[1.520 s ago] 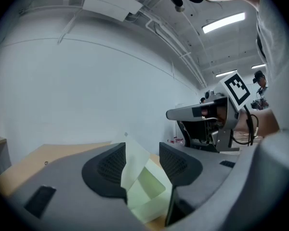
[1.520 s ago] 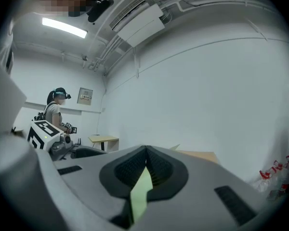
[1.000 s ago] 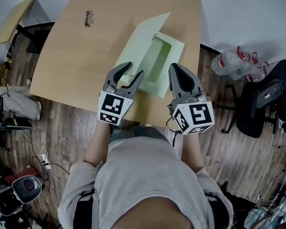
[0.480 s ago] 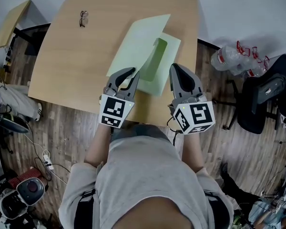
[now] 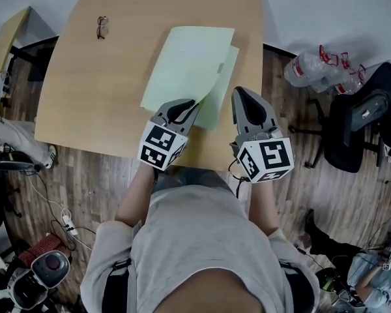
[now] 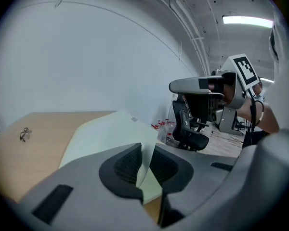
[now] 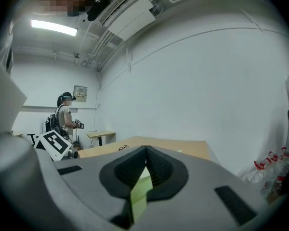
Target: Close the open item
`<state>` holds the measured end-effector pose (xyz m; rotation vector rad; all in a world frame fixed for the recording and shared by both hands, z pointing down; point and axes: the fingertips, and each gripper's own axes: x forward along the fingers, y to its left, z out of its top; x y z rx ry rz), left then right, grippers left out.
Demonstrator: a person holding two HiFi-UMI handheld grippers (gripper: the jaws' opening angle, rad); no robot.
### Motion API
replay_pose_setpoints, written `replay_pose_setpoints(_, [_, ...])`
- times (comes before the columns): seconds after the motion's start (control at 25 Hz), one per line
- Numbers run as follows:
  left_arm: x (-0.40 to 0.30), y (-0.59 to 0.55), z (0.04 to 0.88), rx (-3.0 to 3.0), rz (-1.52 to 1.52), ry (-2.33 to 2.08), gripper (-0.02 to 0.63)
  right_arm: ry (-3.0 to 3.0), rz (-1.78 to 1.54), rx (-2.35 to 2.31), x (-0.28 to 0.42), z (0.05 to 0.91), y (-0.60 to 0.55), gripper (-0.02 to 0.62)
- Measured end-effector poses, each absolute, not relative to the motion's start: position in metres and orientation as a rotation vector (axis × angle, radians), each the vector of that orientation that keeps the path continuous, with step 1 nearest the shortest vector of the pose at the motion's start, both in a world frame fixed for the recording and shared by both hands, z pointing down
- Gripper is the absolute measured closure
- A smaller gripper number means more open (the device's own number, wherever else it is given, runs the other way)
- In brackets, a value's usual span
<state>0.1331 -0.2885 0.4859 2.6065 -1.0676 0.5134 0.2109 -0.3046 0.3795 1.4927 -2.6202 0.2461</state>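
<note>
Nearly there: just clamped left tongs point(image 5: 194, 104) onto folder cover point(image 5: 186, 64), pinching bottom sheet point(image 5: 217, 104) with right tongs point(image 5: 238, 92); only flattening left.

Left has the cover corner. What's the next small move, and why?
Probably lower the left gripper a little toward the table, then release. Its jaws have just closed on the cover, which lies almost flat over the folder but looks lifted at the held corner. The right gripper seems to pinch the folder's edge.
</note>
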Motion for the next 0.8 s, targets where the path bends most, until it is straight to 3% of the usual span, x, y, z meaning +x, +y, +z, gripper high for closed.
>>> replay_pose_setpoints(0.8, [0.182,-0.279,0.562,2.575,1.109,-0.696,0.558,-2.582,0.291,1.542,0.245,0.396,-0.309,0.586])
